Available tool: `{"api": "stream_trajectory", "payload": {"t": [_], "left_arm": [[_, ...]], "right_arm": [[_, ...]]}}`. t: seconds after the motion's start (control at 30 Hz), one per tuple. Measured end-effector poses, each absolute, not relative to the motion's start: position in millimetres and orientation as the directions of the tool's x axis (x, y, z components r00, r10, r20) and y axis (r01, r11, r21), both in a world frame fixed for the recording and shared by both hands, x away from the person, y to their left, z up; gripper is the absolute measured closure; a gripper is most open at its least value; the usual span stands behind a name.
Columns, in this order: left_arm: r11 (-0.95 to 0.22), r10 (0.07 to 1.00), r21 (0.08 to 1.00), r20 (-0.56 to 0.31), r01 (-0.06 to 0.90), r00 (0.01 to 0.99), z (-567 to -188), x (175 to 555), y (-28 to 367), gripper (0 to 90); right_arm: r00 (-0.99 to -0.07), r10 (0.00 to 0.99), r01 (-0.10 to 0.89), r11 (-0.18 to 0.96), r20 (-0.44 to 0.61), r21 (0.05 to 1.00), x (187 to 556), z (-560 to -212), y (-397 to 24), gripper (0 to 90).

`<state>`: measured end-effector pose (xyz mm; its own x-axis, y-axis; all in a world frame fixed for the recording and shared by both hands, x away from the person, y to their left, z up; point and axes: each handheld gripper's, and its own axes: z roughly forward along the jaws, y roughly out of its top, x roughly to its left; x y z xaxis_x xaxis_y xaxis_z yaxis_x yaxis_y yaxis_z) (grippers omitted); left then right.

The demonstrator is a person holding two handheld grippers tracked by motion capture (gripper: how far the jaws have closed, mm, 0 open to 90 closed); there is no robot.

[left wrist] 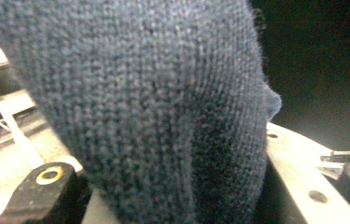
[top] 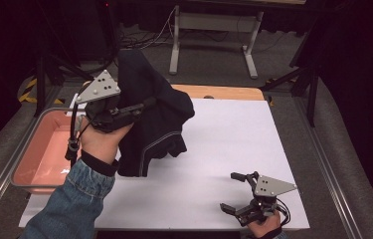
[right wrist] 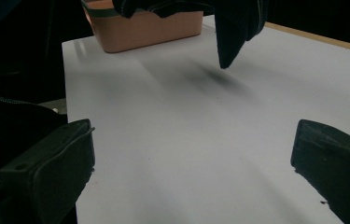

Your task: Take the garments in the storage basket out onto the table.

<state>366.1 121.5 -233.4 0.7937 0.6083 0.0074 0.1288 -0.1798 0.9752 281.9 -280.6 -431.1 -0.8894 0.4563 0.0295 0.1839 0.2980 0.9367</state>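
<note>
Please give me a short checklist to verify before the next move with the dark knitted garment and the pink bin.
1. Left tongs hold the dark knitted garment: ok, shut on it.
2. Garment lifted off the white table: ok, lower corner hangs above its shadow.
3. Pink bin has room inside: ok, visible floor looks bare.
4. Right tongs free: ok, open, nothing between them.
5. How firm the grip is: cannot tell, fabric covers the left gripper view.

No readable text, labels, brands, numbers or signs anywhere in three views.
</note>
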Motion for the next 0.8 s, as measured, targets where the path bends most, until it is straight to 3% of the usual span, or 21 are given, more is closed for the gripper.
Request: {"api": "stream_trajectory", "payload": {"t": [0.8], "left_arm": [[-0.153, 0.53, 0.97, -0.079, 0.187, 0.844, -270.8, 392.6, 64.4, 68.5]], "right_arm": [[-0.889, 0.456, 0.184, 0.293, 0.032, 0.938, 282.2, -431.1, -282.8, 0.4]]}}
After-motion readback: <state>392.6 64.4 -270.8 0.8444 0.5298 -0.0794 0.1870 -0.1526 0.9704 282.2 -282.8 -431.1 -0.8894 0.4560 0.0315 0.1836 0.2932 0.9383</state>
